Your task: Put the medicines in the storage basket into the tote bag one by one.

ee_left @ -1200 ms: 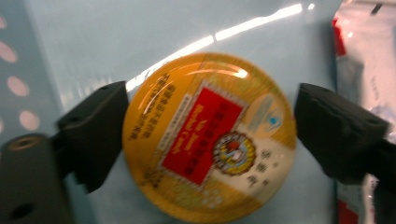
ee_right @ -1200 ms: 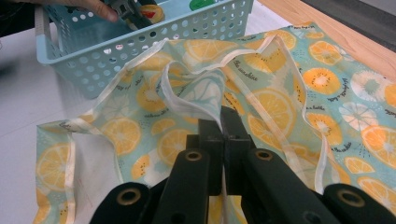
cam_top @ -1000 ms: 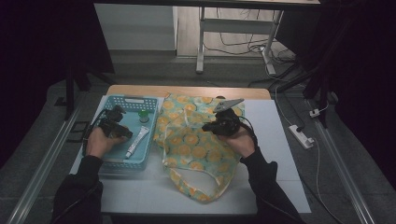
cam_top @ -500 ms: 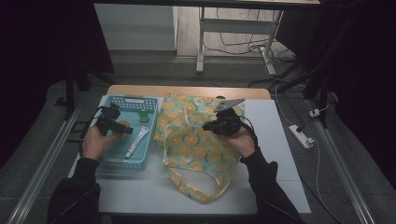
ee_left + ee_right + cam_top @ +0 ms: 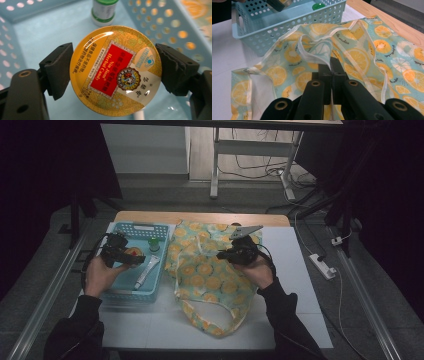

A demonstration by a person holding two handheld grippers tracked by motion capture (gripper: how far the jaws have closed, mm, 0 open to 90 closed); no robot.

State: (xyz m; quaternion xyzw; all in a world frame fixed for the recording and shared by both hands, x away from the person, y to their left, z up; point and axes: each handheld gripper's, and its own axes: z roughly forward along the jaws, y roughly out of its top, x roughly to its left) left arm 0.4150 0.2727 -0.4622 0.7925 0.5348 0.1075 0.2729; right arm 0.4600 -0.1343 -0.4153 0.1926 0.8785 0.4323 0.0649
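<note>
Looking down from the high view: a white table (image 5: 300, 285) carries a blue basket (image 5: 131, 295) at left and a citrus-print bag (image 5: 210, 280) at centre. The left gripper (image 5: 131, 256) is held over the basket with a yellow tin (image 5: 134, 252) between its jaws. A green-capped bottle (image 5: 153, 244) stands near the basket's far wall, and a white tube (image 5: 146, 272) lies on the basket floor just right of the left hand (image 5: 100, 276). The right gripper (image 5: 225, 254) sits over the upper part of the bag, jaws pointing toward the basket, with the right hand (image 5: 257, 270) behind it.

Left gripper view: the left gripper (image 5: 113, 65) is clamped on the tin (image 5: 115, 67), one black pad on each side of the round rim. The lid faces the camera, with a red label reading "Herbal Candy". The tin is clear of the basket (image 5: 37, 32) floor below. The bottle (image 5: 103, 11) stands beyond it, upright.

Right gripper view: the right gripper (image 5: 330, 65) is closed tight, pinching a fold of the bag's (image 5: 362, 55) white-trimmed edge and holding it raised off the table (image 5: 224, 60). The basket (image 5: 287, 23) lies just beyond the bag, its near wall touching or nearly touching the fabric; I cannot tell which. The bottle's green cap (image 5: 318, 6) shows above the basket rim.
</note>
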